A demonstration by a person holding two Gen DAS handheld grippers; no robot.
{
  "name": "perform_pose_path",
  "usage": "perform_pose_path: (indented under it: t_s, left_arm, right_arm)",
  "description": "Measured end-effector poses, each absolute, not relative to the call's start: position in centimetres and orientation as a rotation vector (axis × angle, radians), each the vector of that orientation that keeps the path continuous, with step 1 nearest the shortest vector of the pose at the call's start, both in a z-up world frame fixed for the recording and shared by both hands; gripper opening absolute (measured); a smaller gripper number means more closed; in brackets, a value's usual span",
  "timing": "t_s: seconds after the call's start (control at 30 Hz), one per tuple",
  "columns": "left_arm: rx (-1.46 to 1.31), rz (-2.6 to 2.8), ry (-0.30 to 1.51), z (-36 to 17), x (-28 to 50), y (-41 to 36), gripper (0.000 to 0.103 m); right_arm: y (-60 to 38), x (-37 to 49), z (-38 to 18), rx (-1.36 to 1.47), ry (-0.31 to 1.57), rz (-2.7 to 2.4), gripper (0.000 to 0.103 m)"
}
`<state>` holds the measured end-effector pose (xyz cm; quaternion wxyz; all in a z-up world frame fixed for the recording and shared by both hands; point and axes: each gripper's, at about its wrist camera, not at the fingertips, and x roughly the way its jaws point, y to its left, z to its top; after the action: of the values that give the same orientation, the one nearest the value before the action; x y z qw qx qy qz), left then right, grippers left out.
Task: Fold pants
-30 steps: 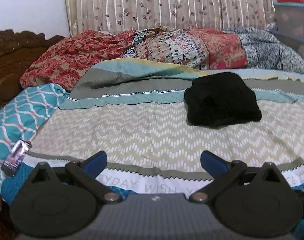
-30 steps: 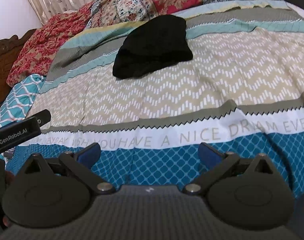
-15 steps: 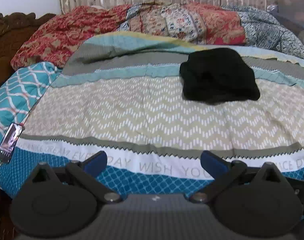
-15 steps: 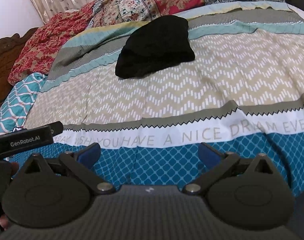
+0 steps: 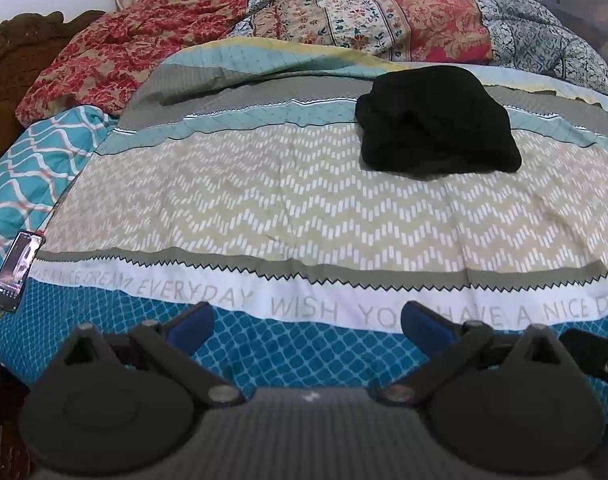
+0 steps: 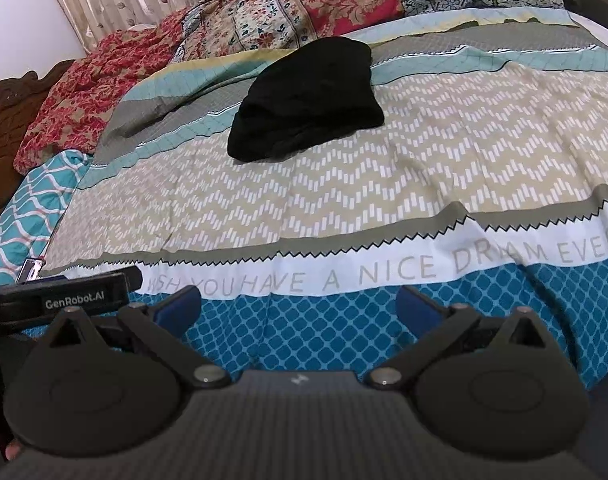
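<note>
Your black pants (image 5: 436, 120) lie bundled on the bed's chevron-patterned sheet (image 5: 264, 200), printed "WISH YOU HAVE A NICE DREAM EVERYDAY", well apart from your empty left gripper (image 5: 308, 320) and right gripper (image 6: 298, 304), both fingers spread, "GenRobot.AI" on the left one's body.

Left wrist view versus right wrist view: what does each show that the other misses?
Only the left wrist view shows the whole phone at the bed's left edge. Only the right wrist view shows the left tool's body, labelled GenRobot.AI, and the open right tool. Both show the black pants bundled on the striped bedspread, untouched, beyond open fingers.
</note>
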<state>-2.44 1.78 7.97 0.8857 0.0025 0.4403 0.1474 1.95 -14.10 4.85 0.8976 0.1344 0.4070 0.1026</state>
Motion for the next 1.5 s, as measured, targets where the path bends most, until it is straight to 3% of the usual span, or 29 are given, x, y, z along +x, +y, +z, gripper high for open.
perform_pose_path:
  t_s: [1.5]
  left_arm:
    - [-0.006, 0.309, 0.977, 6.5, -2.1, 2.0, 0.103]
  right_arm:
    - [-14.4, 1.8, 5.2, 0.270, 0.778, 0.132, 0.103]
